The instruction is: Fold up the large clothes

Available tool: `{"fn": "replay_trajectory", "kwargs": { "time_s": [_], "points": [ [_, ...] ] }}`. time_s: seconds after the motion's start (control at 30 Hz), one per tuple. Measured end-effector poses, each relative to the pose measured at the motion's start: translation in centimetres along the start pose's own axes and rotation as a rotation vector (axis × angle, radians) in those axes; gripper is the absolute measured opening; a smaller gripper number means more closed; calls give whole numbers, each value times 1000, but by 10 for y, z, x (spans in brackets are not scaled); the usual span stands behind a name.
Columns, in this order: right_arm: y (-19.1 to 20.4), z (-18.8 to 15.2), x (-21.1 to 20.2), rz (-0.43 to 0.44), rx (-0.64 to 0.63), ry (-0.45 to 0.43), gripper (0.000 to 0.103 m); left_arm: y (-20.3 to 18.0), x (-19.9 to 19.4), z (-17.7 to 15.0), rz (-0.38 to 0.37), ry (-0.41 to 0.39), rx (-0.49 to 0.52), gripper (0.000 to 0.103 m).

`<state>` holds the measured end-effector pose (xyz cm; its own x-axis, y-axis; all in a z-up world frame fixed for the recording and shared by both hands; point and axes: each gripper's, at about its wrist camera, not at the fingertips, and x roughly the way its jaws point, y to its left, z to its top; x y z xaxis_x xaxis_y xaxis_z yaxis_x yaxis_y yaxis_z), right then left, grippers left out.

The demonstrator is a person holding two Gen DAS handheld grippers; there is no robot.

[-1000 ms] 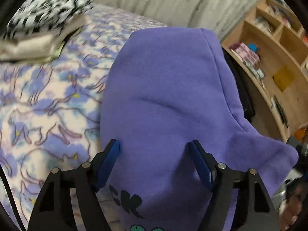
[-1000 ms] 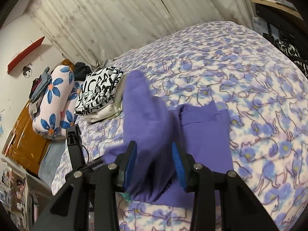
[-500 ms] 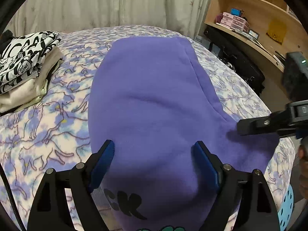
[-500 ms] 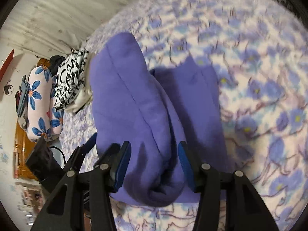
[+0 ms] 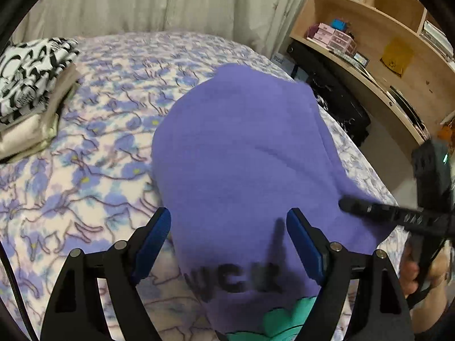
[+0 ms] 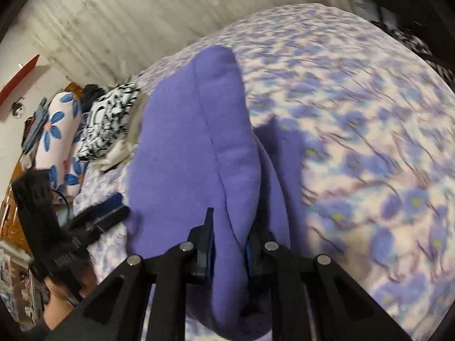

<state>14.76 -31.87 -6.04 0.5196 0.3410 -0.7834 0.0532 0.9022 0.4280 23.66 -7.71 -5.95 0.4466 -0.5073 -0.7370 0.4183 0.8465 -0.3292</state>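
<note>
A purple sweatshirt (image 5: 241, 153) with black letters and a green print lies folded on the flowered bed; it also shows in the right wrist view (image 6: 193, 147). My left gripper (image 5: 229, 241) is open, its blue pads either side of the sweatshirt's near part, above it. My right gripper (image 6: 229, 244) is shut on a thick fold of the sweatshirt's near edge. The right gripper shows at the right of the left wrist view (image 5: 398, 213), reaching onto the cloth. The left gripper shows at the left of the right wrist view (image 6: 99, 218).
A stack of folded clothes with a black-and-white top piece (image 5: 28, 79) sits on the bed (image 5: 99, 142) at the far left. Wooden shelves (image 5: 384, 56) and a dark desk area stand right of the bed. A flowered bolster (image 6: 57, 130) lies beyond the stack. Curtains hang behind.
My right gripper has closed from open onto the sweatshirt's fold. My left gripper has stayed open and drawn back a little, so more of the printed letters show.
</note>
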Motion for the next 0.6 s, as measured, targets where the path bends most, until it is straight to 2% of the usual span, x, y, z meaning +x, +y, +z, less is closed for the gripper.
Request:
{"fn": "replay_trajectory", "kwargs": {
  "time_s": [0.13, 0.17, 0.23, 0.33, 0.47, 0.53, 0.6],
  "points": [
    [-38, -21, 33, -40, 74, 60, 15, -14, 27, -5, -8, 60, 17, 83],
    [-48, -28, 47, -32, 110, 74, 16, -18, 33, -7, -4, 67, 16, 86],
    [-55, -34, 55, -28, 130, 52, 17, -26, 40, -10, 16, 58, 35, 90],
    [-49, -30, 47, -24, 98, 45, 22, -30, 45, -12, 59, 57, 56, 94],
    [-38, -16, 30, -74, 39, 66, 35, -20, 45, -10, 38, 60, 31, 94],
    [-36, -6, 21, -58, 38, 44, 36, -15, 45, -8, 28, 65, 15, 94],
    [-36, 6, 12, -30, 52, 9, 43, -12, 46, -6, 20, 74, 7, 94]
  ]
}}
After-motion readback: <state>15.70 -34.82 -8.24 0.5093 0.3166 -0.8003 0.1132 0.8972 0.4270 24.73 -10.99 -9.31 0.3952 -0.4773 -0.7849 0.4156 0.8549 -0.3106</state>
